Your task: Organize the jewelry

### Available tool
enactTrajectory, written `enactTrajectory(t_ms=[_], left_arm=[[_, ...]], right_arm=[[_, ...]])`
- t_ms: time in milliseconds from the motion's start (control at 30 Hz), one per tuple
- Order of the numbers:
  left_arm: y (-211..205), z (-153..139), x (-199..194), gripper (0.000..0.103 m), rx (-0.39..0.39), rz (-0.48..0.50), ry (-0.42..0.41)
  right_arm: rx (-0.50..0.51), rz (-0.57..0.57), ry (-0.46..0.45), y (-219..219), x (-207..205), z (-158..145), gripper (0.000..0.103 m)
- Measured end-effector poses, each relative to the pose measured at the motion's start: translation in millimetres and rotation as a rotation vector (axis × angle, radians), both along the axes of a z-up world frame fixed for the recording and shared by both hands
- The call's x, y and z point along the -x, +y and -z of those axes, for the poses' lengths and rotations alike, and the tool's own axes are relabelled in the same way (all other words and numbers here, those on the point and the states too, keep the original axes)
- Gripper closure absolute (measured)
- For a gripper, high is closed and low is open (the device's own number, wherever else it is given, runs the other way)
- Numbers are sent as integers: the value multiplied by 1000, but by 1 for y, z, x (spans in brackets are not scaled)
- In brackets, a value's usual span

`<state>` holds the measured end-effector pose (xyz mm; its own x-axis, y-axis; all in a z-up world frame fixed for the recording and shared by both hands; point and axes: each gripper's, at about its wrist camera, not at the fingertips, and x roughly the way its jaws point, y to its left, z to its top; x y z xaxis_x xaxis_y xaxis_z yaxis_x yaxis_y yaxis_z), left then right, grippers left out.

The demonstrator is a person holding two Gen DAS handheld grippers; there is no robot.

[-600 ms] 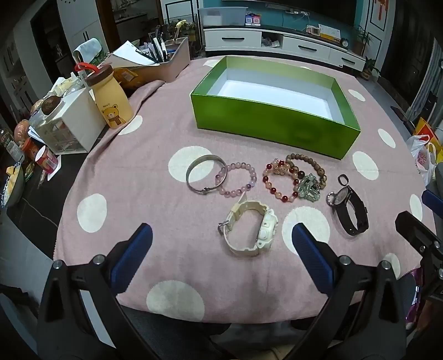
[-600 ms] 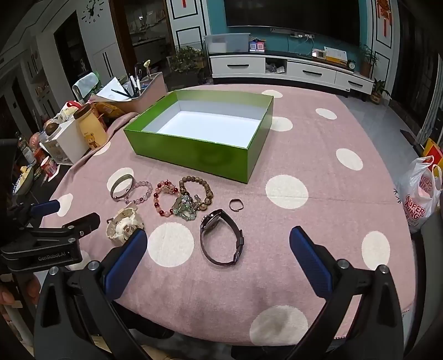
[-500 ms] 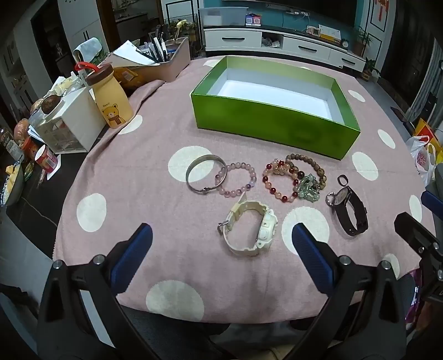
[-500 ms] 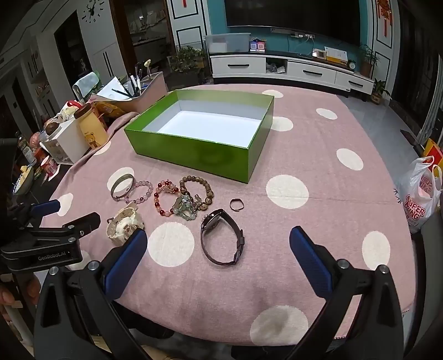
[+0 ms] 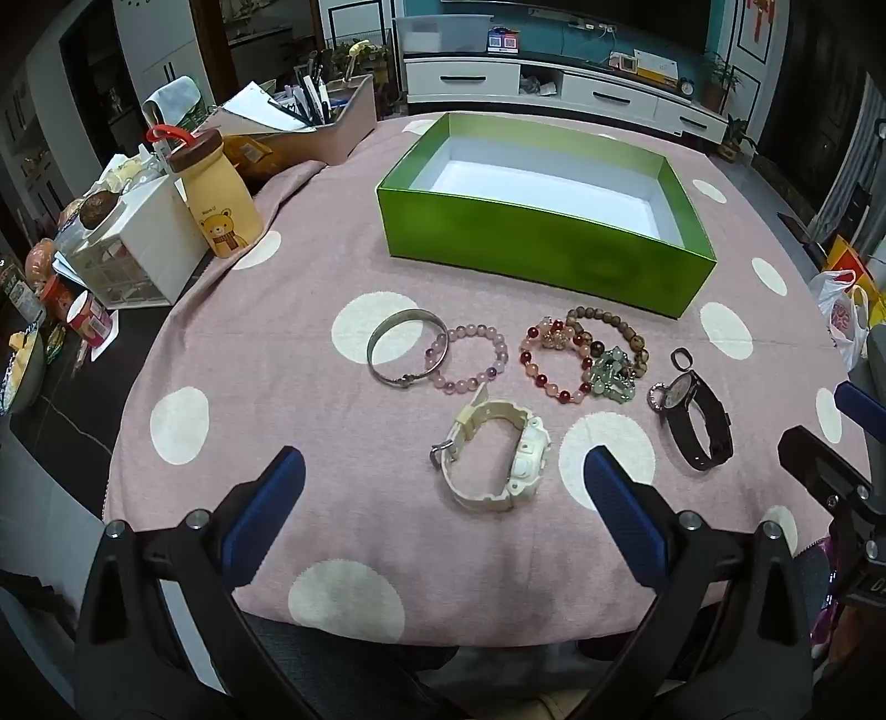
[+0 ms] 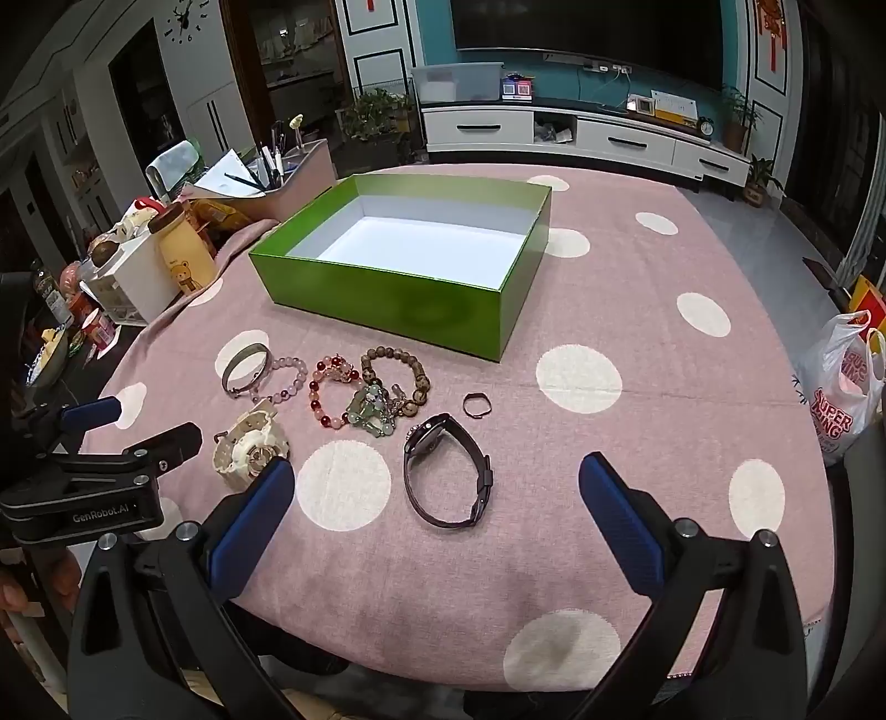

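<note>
Living room with a white TV cabinet point(image 6: 581, 133) along a teal back wall; in front, a round table point(image 5: 266, 387) under a pink cloth with cream dots. Near the middle, an open green box point(image 5: 531, 249), white inside, nothing in it. In a row just in front of the box, all lying on the cloth: silver bangle point(image 5: 407, 354) touching a pink bead bracelet point(image 5: 468, 360), then a red and orange bead bracelet point(image 5: 554, 363), a brown bead bracelet point(image 5: 609, 332) and a pale green bead cluster point(image 5: 609, 379) bunched together, then a small dark ring point(image 6: 477, 404) and a black watch point(image 5: 695, 421); closer in, a cream watch point(image 5: 495, 457). Left claw point(image 5: 443, 493) spread wide above the near edge of the table, nothing between its blue pads, cream watch just beyond them. Right claw point(image 6: 434, 498) likewise spread wide and holding nothing, black watch lying between and just beyond its pads. Only in the left view: clear sight of the yellow bear bottle point(image 5: 219, 205) and white organiser point(image 5: 133, 260) at the table's left edge. Only in the right view: white shopping bag point(image 6: 841, 387) beside the table on the right, wall clock point(image 6: 185, 22) top left, and the left claw from the side.
</note>
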<state>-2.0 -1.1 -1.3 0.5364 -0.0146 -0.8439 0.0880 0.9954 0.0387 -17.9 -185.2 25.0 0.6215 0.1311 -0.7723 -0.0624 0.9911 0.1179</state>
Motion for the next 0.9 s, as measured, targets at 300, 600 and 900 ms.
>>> enactTrajectory(t_ms=[300,600,900], left_arm=[[-1,0,0,2,1,1,-1],[-1,-2,0,2,2,8,-5],[-1,-2,0,2,2,7,-6]], right_arm=[[1,-7,-1,1,0,-1,1],[1,-9,-6,3,1,-3,1],[-2,-14,-7,4,1,-4,1]])
